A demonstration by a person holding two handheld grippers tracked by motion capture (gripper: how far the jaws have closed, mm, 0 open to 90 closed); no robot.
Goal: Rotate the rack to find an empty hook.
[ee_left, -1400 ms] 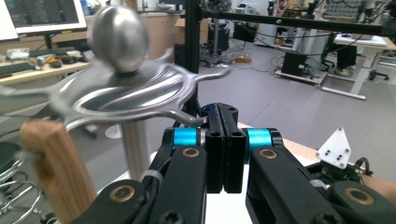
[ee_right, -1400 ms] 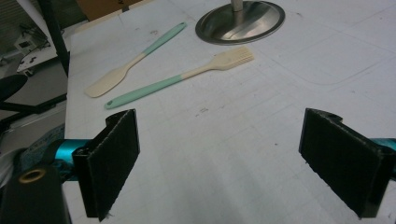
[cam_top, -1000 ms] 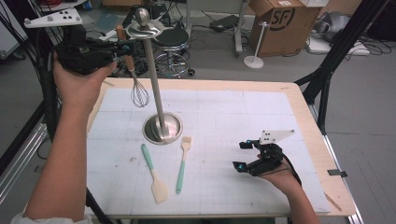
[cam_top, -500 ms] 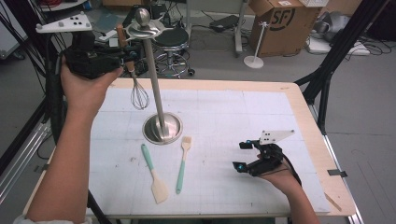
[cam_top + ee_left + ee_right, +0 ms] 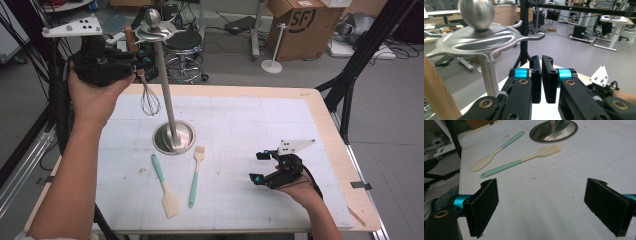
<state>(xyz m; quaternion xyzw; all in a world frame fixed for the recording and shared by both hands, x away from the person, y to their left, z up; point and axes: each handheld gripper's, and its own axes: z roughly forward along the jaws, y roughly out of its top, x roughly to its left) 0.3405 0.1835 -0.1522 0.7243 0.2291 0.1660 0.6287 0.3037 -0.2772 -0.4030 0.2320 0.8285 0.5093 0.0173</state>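
Left gripper (image 5: 142,62): raised high at the table's far left, level with the stand's top; jaws nearly pressed together, only a thin slit between the pads, nothing visibly clamped in the left gripper view (image 5: 541,77).
Whisk (image 5: 148,97): hanging from the left side of the stand's top, wooden handle (image 5: 130,39) upward, wire head dangling above the table; handle just beside the left gripper, contact not clear.
Utensil stand (image 5: 167,95): upright steel pole with ball finial and hooked disc (image 5: 480,41) on top, round base (image 5: 173,137) resting on the white mat.
Right gripper (image 5: 265,167): low over the mat at the near right, jaws spread wide and empty, pointing towards the utensils in the right gripper view (image 5: 541,207).
Spatula (image 5: 164,185): flat on the mat in front of the base, mint handle, cream blade towards the near edge.
Basting brush (image 5: 195,175): just right of the spatula, bristles near the base, mint handle towards the near edge; apart from the spatula.
Table (image 5: 330,135): wooden edge around a white gridded mat.
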